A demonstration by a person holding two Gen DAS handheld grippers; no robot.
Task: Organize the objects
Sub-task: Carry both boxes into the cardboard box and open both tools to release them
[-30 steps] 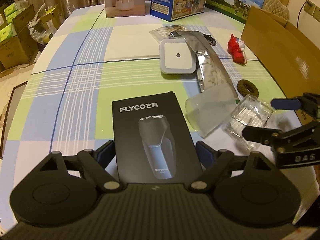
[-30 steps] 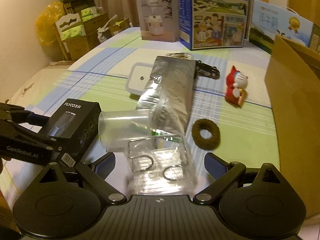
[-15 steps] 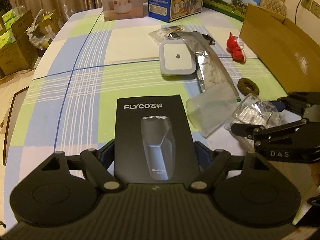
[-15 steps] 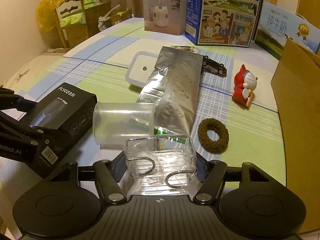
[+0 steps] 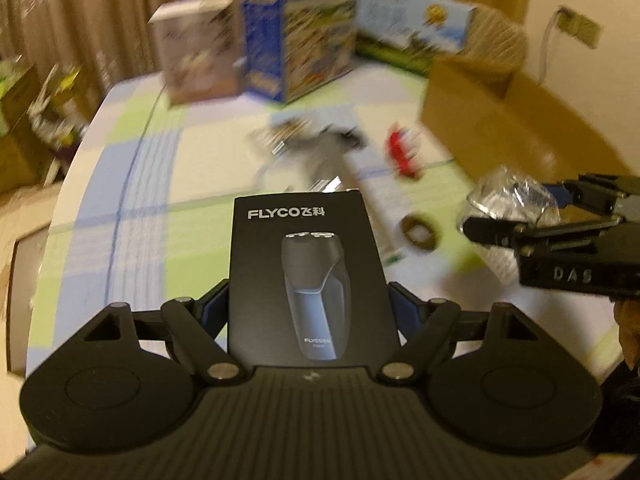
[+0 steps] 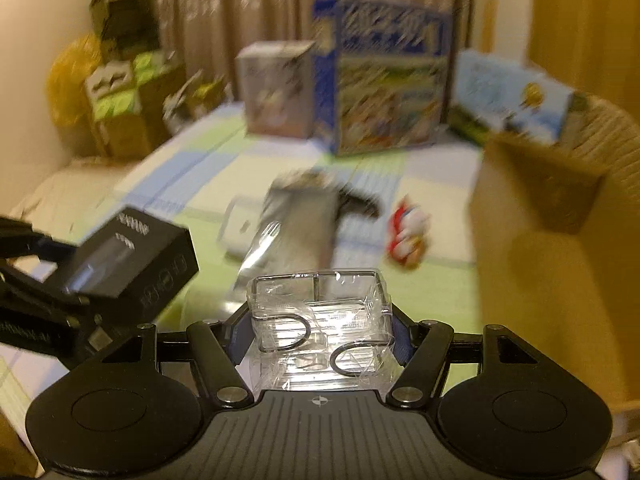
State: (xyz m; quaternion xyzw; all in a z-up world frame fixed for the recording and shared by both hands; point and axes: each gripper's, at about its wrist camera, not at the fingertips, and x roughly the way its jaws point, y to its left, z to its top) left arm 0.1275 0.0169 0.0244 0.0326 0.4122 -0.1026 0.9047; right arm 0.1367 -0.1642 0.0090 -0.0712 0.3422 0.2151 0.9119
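The left gripper [image 5: 308, 304] held the black FLYCO shaver box [image 5: 306, 276], its jaws clamped on the box's sides, lifted above the checked counter [image 5: 132, 184]. Beyond lay a silver foil pouch [image 6: 300, 220], a red toy figure [image 5: 404, 152] and a brown ring [image 5: 420, 232]. The right gripper [image 6: 320, 330] had just closed its jaws on a clear plastic-wrapped box [image 6: 320, 320], near the cardboard box [image 5: 500, 136].

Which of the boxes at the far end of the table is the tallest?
The blue carton in the middle; it rises above the pale box left of it and the low light-blue box on its right.
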